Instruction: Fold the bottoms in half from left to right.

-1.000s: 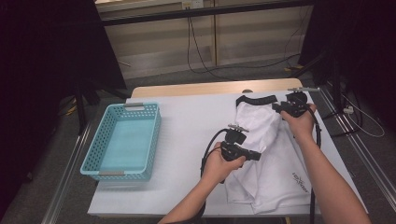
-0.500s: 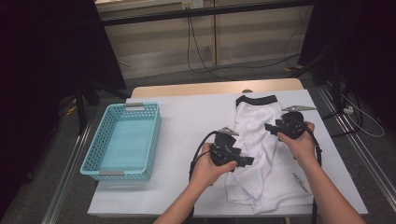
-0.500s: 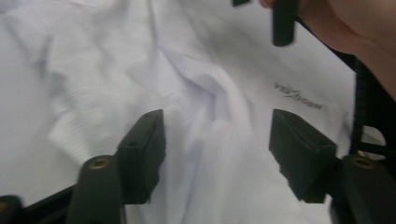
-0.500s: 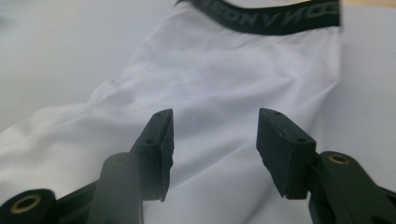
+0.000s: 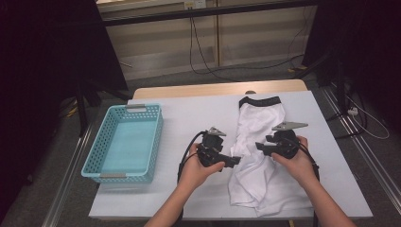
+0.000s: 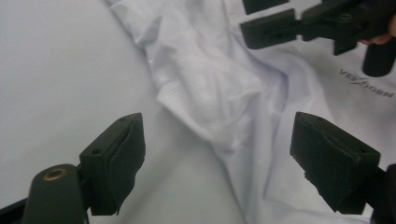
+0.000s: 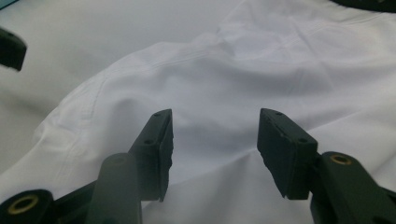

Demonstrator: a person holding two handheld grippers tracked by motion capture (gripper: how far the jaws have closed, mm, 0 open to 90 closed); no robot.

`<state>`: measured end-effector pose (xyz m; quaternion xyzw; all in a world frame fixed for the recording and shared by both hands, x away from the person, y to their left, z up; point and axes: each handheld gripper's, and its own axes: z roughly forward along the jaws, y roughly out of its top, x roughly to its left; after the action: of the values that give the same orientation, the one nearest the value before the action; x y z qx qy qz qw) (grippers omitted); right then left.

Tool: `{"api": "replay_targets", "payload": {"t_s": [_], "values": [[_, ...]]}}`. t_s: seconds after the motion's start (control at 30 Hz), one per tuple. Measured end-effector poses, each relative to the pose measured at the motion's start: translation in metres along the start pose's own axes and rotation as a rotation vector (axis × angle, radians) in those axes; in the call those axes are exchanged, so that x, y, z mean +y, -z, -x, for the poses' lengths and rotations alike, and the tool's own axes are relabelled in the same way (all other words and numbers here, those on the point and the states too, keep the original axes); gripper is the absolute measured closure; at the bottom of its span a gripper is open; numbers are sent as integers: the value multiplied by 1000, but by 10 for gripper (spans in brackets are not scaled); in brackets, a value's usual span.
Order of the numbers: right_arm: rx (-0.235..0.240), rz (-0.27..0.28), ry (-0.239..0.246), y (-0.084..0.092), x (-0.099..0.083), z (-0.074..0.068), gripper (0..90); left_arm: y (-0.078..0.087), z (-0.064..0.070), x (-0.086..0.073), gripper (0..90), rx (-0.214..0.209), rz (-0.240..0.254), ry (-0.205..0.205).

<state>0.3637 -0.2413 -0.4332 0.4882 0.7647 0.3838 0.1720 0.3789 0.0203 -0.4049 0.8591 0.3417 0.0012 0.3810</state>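
Both grippers sit low over the white shirt (image 5: 262,156), which lies crumpled lengthwise on the right half of the table (image 5: 198,113), its black-trimmed collar at the far end and its hem bunched toward me. I judge the work in hand to be folding or gathering this shirt, probably for the turquoise basket (image 5: 124,144) that stands well apart at the table's left.

My left gripper (image 5: 232,161) hovers at the shirt's left edge. Its jaws are released, standing wide with only a loose fold of fabric lying below them, nothing pinched. They have just been opening, so I read this as a let-go of cloth, done to re-grip at a better spot.

My right gripper (image 5: 261,147) faces it from the other side, over the middle of the shirt. In the right gripper view its jaws (image 7: 212,149) stand half apart above smooth fabric, and the pads press on nothing. They too have opened somewhat lately.

Compared with a second ago, the right gripper has come back from near the collar toward the shirt's middle, and the left has slid slightly toward me. The two now point at each other across the cloth, and the shirt lies longer and flatter near the collar.
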Motion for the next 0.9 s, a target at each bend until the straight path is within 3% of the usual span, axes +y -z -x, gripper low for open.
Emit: {"api": "replay_targets", "payload": {"t_s": [0.2,0.4,0.53,0.7,0.9], "values": [[6,-33,29,-2,-8,-14,429,5,-8,-3,173,36,3,-15],[-45,-66,44,5,-17,-20,470,4,-11,-5,174,49,-3,-21],[-51,-91,34,10,-23,-19,595,4,-12,-6,174,57,-3,-21],[-25,-91,21,18,-29,-14,881,5,-15,-6,176,71,3,-17],[-4,-51,-12,33,-34,-3,895,5,-17,-5,177,72,8,-14]]}}
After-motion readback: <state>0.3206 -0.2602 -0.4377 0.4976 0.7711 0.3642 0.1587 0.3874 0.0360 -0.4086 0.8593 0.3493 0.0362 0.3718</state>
